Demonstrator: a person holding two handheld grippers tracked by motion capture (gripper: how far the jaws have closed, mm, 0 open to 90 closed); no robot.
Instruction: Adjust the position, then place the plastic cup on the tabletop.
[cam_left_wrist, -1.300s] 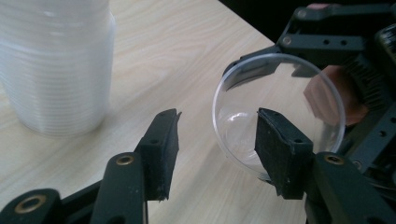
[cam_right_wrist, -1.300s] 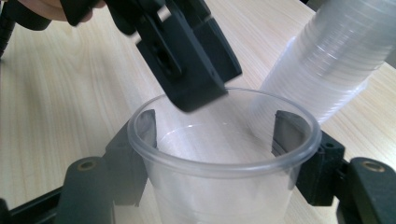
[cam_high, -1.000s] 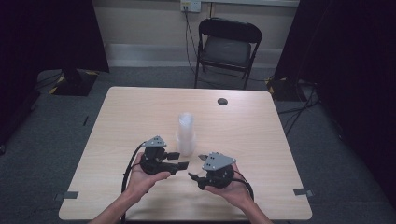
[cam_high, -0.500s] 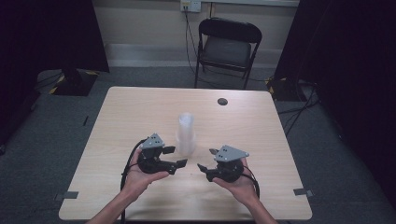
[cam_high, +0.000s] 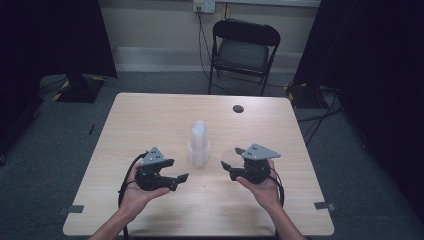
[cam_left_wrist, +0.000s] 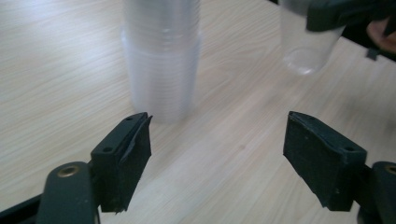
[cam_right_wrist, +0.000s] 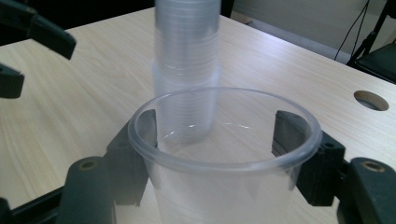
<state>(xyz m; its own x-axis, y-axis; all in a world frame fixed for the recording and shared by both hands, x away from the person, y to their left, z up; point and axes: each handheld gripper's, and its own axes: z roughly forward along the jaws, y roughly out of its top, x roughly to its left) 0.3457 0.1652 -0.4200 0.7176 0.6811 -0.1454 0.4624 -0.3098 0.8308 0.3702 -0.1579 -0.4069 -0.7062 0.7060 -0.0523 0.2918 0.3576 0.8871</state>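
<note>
My left tool sits in my left hand over the near part of the counter, toward its left edge, and its jaws stand wide with nothing between them; they have just been opening. In the left gripper view the two black pads frame bare wood, and the foot of the stack of clear cups stands just beyond the left pad, apart from it.

My right tool is in my right hand, over the near part of the counter toward its right edge. Its jaws are closed on a single clear cup, one pad on each side of the wall below the rim, and the cup is upright with its mouth open upward. In the high view that cup shows faintly at the tip of the tool, well apart from the stack. In the left gripper view its base hangs clear above the wood.

Between the two tools and a little farther in, about the middle of the counter, the stack of clear cups stands upright on the wood, touching neither tool.

Farther on, near the far edge and right of centre, a round dark hole sits in the counter top. Beyond the far edge a black folding chair stands on the floor
</note>
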